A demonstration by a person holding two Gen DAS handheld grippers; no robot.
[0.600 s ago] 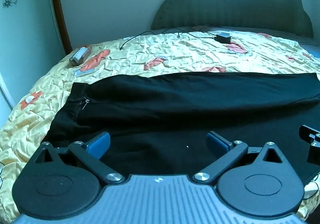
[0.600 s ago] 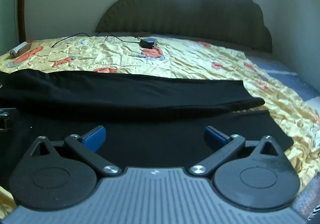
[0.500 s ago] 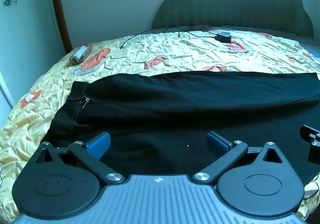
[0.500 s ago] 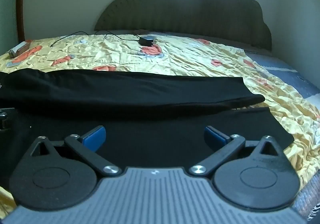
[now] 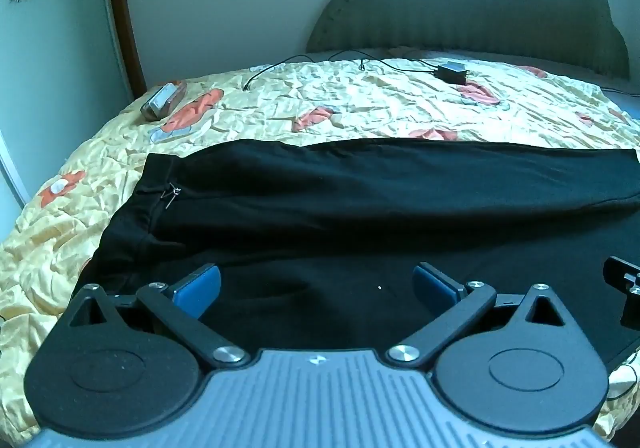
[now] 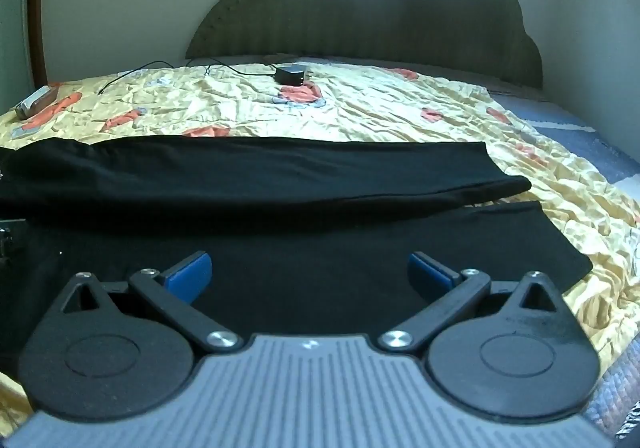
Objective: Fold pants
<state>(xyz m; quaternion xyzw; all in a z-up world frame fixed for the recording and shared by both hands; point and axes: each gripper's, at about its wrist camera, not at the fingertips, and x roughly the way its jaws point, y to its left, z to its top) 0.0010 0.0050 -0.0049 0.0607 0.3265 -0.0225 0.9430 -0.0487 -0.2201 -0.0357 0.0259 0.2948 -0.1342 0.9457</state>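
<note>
Black pants [image 5: 360, 200] lie lengthwise below the headboard [image 5: 480, 8], legs not yet stacked; left gripper [image 5: 316, 286] and right gripper [image 6: 308, 272] hover spread, empty.

Each claw [image 5: 316, 286] [image 6: 308, 270] has blue pads, black linkage arms with silver screws, and a ribbed grey body.

Both hand-held grippers [image 5: 316, 284] [image 6: 308, 272] wide apart, empty

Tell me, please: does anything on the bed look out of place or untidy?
Two things. The pants lie with their leg ends uneven: the far leg's cuff stops short of the near one. A charger with its cable and a small case lie on the bedspread.
</note>
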